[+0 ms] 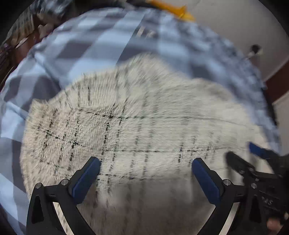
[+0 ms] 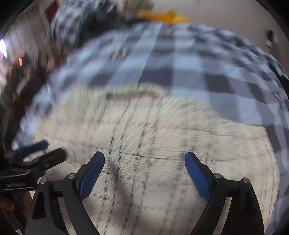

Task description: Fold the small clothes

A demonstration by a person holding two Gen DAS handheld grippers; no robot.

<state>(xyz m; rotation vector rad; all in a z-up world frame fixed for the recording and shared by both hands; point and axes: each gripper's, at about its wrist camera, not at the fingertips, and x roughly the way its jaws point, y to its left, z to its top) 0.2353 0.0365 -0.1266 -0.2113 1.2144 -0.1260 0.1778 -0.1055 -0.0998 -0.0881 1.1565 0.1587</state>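
A cream garment with a thin dark grid pattern (image 1: 144, 126) lies spread on a blue and grey checked bedsheet (image 1: 94, 47). It also fills the lower part of the right wrist view (image 2: 153, 144), where the sheet (image 2: 189, 63) lies behind it. My left gripper (image 1: 146, 166) hovers just above the garment, jaws wide open and empty. My right gripper (image 2: 144, 162) is also open and empty just above the cloth. The right gripper shows at the right edge of the left wrist view (image 1: 252, 157). The left gripper shows at the left edge of the right wrist view (image 2: 41, 151). Both views are motion-blurred.
A yellow object (image 1: 173, 9) lies at the far edge of the bed; it also shows in the right wrist view (image 2: 162, 16). Dark patterned cloth (image 2: 81, 21) lies at the far left. A pale wall (image 1: 234, 21) stands behind.
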